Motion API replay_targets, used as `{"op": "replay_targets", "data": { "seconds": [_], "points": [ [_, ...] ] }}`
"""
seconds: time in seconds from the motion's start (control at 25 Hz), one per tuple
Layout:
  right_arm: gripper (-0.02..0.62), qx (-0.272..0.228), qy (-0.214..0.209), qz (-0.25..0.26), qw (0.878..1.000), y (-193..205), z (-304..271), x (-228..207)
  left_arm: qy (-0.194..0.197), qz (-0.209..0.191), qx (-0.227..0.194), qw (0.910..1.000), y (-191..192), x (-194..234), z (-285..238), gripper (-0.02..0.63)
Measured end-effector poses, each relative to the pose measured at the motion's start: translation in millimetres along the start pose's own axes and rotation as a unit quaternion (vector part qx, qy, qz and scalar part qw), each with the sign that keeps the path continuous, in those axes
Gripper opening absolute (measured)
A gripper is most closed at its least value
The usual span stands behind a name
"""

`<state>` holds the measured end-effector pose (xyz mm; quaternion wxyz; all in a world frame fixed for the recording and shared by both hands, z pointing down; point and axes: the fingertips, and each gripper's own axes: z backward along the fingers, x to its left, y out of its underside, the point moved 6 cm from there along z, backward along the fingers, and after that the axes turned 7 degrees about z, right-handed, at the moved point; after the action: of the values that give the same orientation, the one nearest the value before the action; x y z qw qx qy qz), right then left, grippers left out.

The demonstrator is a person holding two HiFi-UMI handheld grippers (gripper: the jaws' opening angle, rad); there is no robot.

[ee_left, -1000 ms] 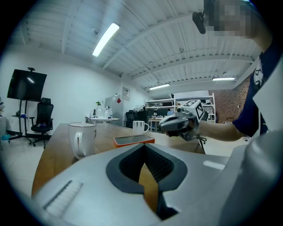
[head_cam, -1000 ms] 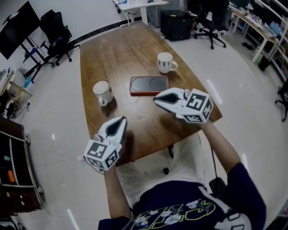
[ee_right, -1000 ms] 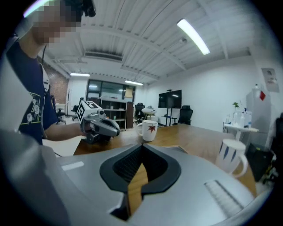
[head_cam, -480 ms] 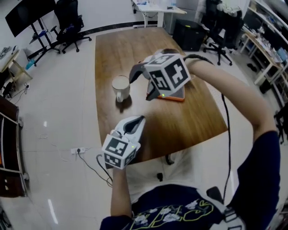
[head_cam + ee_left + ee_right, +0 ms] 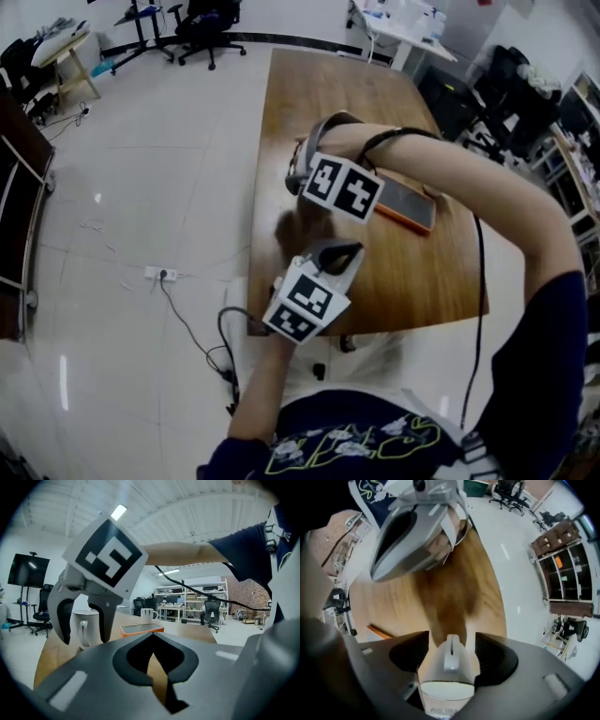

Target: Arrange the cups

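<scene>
In the right gripper view a white cup (image 5: 450, 672) stands on the wooden table (image 5: 454, 588) between my right gripper's (image 5: 451, 641) jaws, handle turned away. Those jaws are opening and stand wide around the cup. The left gripper view shows that right gripper (image 5: 85, 637) pointing down, a finger on each side of the cup (image 5: 86, 620). A second white cup (image 5: 147, 615) stands farther back. From the head, my right gripper (image 5: 305, 155) hides the near cup. My left gripper (image 5: 349, 249) hovers shut and empty just before it, jaws (image 5: 152, 651) pressed together.
An orange-rimmed flat tray (image 5: 142, 629) lies on the table between the two cups, also seen from the head as the tray (image 5: 408, 202) under my right forearm. The table's left edge (image 5: 262, 187) runs close to the near cup. Office chairs and desks stand on the floor beyond.
My right gripper has swung across to the left, rolled over to point down, and opened around the near cup. My left gripper has stayed in place, shut.
</scene>
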<state>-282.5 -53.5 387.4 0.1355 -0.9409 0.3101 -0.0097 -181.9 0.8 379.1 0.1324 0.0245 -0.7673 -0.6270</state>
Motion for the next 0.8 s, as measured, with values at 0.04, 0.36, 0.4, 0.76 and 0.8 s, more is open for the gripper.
{"op": "replay_targets", "data": {
  "seconds": [0.04,0.36,0.4,0.76,0.8],
  "points": [
    [0.282,0.013,0.000,0.017,1.000,2,-6,-2,0.000,0.001,-0.001,1.0000,0,1,0,0.002],
    [0.112,0.029,0.005,0.063,0.998,7,-16,-8,-0.002,0.001,0.002,1.0000,0,1,-2,0.002],
    [0.107,0.029,0.004,0.062,0.998,7,-16,-8,-0.001,0.001,0.002,1.0000,1,1,-2,0.002],
    [0.061,-0.029,-0.028,0.010,0.999,6,-2,-3,-0.001,0.003,0.001,1.0000,-1,1,-3,0.002],
    [0.061,-0.035,-0.032,0.005,0.999,6,0,-3,-0.003,0.003,0.000,1.0000,-2,1,-3,0.002]
  ]
}}
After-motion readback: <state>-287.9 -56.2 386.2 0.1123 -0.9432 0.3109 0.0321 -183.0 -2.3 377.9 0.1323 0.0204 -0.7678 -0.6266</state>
